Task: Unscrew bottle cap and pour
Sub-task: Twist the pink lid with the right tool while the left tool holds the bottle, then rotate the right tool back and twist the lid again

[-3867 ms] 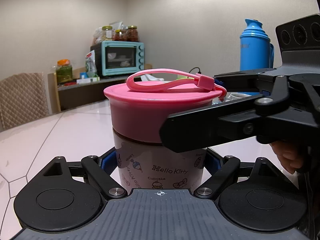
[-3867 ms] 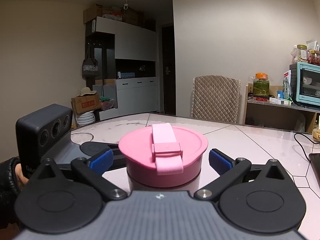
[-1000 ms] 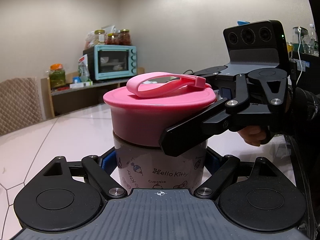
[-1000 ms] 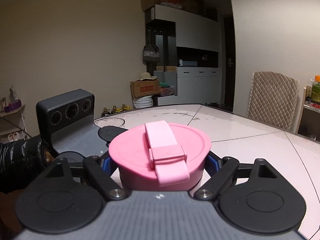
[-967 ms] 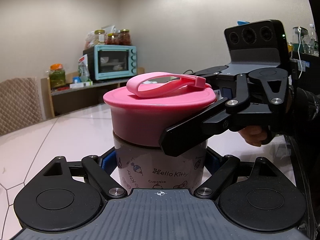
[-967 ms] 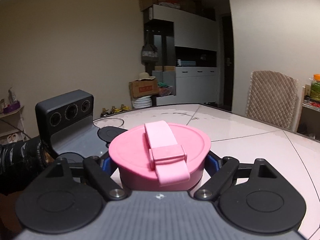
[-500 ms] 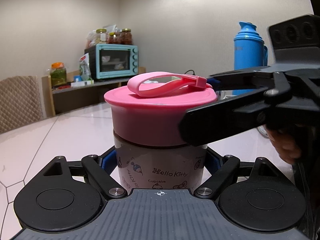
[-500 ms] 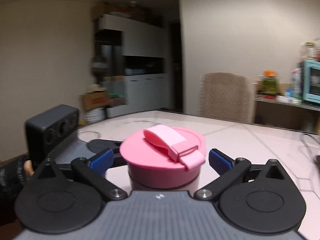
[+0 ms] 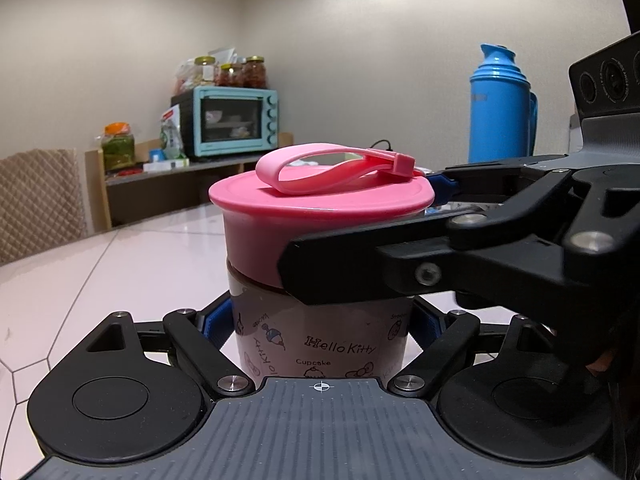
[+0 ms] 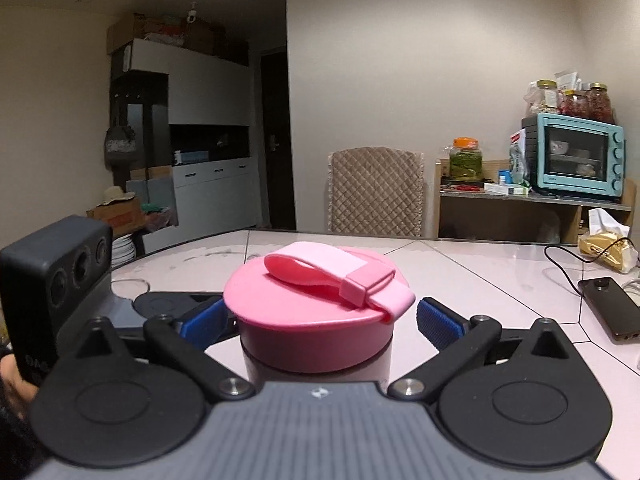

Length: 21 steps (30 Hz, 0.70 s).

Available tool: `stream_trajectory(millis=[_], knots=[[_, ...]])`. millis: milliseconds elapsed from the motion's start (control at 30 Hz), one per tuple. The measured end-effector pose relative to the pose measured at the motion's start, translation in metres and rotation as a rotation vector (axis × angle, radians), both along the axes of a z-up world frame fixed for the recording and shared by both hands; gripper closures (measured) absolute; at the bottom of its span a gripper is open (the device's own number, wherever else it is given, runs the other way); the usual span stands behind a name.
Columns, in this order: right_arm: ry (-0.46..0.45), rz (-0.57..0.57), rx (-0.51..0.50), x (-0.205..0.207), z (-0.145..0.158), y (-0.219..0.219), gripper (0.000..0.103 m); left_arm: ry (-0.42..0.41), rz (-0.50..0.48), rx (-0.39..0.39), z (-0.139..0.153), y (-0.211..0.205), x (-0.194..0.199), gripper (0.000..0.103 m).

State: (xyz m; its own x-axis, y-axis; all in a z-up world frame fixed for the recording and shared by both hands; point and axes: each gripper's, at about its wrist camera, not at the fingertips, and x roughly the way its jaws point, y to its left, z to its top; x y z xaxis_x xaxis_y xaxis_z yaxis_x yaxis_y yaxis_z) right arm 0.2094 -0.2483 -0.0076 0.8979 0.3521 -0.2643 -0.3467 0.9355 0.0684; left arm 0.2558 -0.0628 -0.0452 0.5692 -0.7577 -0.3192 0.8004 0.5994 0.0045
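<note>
Round pink plastic cap (image 10: 316, 320) remains on the printed bottle (image 9: 320, 344) the left gripper (image 9: 320, 322) clamps; right gripper (image 10: 320, 316) gapes wide at three and nine o'clock, pouring undone

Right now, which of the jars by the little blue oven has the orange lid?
The big jar of green stuff standing alone on the shelf, beside the oven. The other jars sit on top of it with gold lids.

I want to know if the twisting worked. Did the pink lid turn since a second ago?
Yes. In the right wrist view the pink lid has its strap now slanting toward the right pad; before, it pointed straight at the camera.
</note>
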Motion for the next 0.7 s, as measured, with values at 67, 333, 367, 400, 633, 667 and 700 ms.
stream_trajectory(millis=[67, 333, 367, 400, 633, 667, 700], knots=[[-0.002, -0.009, 0.003, -0.0011, -0.0009, 0.0003, 0.001, -0.001, 0.0, 0.0, -0.0009, 0.0006, -0.0013, 0.013], [-0.009, -0.036, 0.0, 0.0001, -0.0049, 0.0017, 0.011, -0.002, 0.0, 0.001, -0.0005, 0.0019, -0.0035, 0.013], [-0.01, -0.036, 0.0, -0.0004, -0.0053, 0.0024, 0.011, -0.002, 0.0, 0.001, -0.0004, 0.002, -0.0034, 0.013], [-0.011, -0.035, 0.0, -0.0009, -0.0057, 0.003, 0.013, -0.001, 0.0, 0.0, 0.0002, 0.002, -0.0032, 0.013], [-0.018, -0.02, 0.003, -0.0034, -0.0079, 0.0034, 0.017, -0.003, -0.002, 0.001, 0.0005, 0.0017, -0.0026, 0.013], [-0.018, -0.011, 0.001, -0.0032, -0.0082, 0.0025, 0.017, -0.003, -0.002, 0.002, 0.0001, 0.0017, -0.0028, 0.013], [-0.019, -0.001, -0.002, -0.0027, -0.0077, 0.0014, 0.017, -0.004, -0.002, 0.002, -0.0004, 0.0017, -0.0029, 0.013]])
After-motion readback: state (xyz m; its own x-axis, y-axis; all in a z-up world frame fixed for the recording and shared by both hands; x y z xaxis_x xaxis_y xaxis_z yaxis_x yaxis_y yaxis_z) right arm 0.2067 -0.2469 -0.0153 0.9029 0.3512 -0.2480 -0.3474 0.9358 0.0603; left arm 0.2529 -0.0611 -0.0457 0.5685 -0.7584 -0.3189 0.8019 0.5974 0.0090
